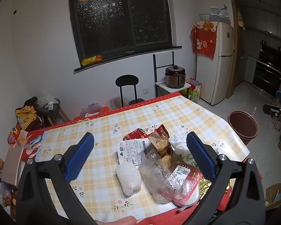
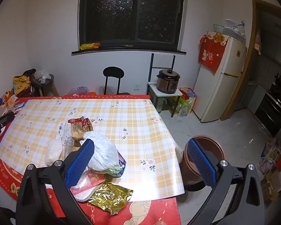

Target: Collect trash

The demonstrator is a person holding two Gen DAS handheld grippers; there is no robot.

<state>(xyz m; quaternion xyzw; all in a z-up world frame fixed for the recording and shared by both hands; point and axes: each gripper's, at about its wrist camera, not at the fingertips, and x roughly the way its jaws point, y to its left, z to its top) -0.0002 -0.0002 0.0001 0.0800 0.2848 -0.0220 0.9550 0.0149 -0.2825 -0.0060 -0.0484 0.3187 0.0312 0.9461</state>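
Observation:
A heap of trash lies on the checked tablecloth (image 1: pixel 106 125): a white foam net (image 1: pixel 128 180), clear plastic wrap (image 1: pixel 155 176), a red-lidded clear box (image 1: pixel 185 176), a brown and red snack bag (image 1: pixel 159 138), a printed paper (image 1: pixel 131 150) and a white plastic bag (image 2: pixel 103 151). A gold foil wrapper (image 2: pixel 110 196) lies at the table's near edge. My left gripper (image 1: pixel 140 155) is open above the heap. My right gripper (image 2: pixel 140 161) is open over the table's right side. A brown bin (image 2: pixel 204 155) stands on the floor to the right; it also shows in the left wrist view (image 1: pixel 242 124).
A notebook (image 1: pixel 11 166), spoons and snack packets crowd the table's left edge. A black chair (image 2: pixel 113 80), a rice cooker (image 2: pixel 167 81) on a stand and a white fridge (image 2: pixel 221 82) stand beyond the table. Cardboard boxes (image 1: pixel 275 193) lie on the floor at right.

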